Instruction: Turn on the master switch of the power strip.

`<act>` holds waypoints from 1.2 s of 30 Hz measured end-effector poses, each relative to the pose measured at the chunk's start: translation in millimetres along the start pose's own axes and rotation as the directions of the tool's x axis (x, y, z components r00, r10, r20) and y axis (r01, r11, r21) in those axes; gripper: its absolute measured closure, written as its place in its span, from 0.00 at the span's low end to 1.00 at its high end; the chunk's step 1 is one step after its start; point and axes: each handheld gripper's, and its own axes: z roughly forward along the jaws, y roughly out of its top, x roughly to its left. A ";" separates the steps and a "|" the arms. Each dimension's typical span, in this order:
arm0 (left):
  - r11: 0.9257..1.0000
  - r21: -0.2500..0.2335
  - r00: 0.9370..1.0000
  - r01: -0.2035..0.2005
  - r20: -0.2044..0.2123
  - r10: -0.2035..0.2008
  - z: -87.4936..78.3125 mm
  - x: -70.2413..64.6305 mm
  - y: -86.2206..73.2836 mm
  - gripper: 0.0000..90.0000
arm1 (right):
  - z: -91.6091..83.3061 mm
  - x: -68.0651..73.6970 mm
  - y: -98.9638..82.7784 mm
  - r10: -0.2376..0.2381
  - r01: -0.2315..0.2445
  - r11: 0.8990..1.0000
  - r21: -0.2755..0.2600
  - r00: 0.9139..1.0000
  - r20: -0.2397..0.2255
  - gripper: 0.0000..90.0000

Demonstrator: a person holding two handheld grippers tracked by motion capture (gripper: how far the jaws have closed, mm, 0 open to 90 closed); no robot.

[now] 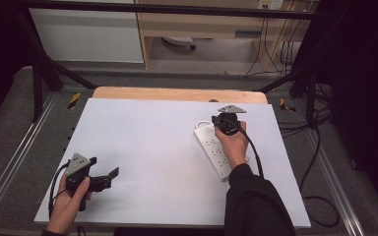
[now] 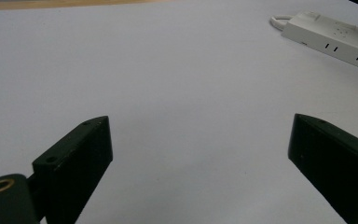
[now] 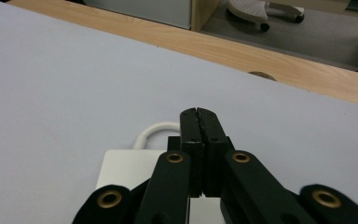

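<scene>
power strip (image 1: 220, 151), white, lay flat on the worktop (image 1: 147, 147), on its right half, running at a slant from the far end toward the near right edge. a white cable loop (image 3: 156, 130) left the strip at its far end. right gripper (image 1: 225, 123) stood over that far end of the strip, its jaws clenched flat against each other with nothing between them; in the right gripper view the closed tips lay just above the strip's end, and contact with the strip could not be judged. the person's right hand (image 1: 234, 142) covered the middle of the strip. left gripper (image 1: 106, 177) was held well apart from the strip, toward the near left corner of the worktop, its jaws released and spread wide over bare surface, grasping nothing.
</scene>
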 end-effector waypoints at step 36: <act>1.000 0.009 1.000 -0.006 0.000 0.006 1.5 -1.3 -0.1 0.07 | 17.9 4.1 -5.5 -0.002 0.004 0.992 0.130 1.000 -0.010 1.00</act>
